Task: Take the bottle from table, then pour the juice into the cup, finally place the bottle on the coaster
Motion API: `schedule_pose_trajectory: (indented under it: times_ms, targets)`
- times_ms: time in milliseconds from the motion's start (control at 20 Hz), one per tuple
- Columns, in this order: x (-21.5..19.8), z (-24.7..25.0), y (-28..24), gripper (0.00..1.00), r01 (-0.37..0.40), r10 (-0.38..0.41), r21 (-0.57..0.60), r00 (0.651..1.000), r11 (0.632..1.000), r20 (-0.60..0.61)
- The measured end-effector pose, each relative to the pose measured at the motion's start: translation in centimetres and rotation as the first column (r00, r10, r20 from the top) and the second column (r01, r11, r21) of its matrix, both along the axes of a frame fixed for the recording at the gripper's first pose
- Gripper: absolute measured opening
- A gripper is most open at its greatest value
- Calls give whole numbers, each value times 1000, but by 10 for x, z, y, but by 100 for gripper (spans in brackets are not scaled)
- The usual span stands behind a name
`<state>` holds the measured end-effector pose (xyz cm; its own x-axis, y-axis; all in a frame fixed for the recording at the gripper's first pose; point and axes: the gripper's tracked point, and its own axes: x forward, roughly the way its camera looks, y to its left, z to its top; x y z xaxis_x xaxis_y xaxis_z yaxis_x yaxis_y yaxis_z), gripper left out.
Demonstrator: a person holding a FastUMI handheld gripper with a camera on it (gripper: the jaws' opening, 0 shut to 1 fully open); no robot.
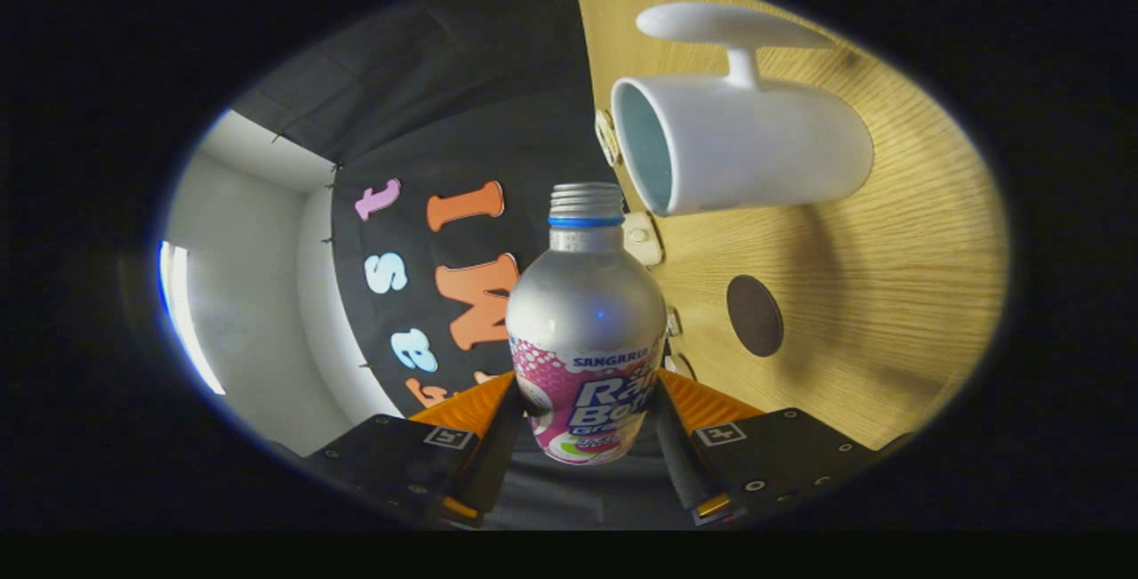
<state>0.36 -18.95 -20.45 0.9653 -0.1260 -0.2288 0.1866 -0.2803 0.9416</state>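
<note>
At centre frame, the capless silver aluminium bottle was pinched by the gripper, tilted towards the white ceramic cup; the round dark coaster remained unused.

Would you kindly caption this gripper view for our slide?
Hand-held gripper shut on tilted bottle, near white cup.

The gripper has both fingers pressed on the silver bottle, uncapped, its mouth nearing the white cup; beyond and right lie the wooden table and dark round coaster.
</note>
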Motion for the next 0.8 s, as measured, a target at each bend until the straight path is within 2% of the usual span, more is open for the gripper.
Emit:
schedule_pose_trajectory:
  times_ms: [800]
  targets:
    - [9,19,-10,75,58,-62,139,998,989,24]
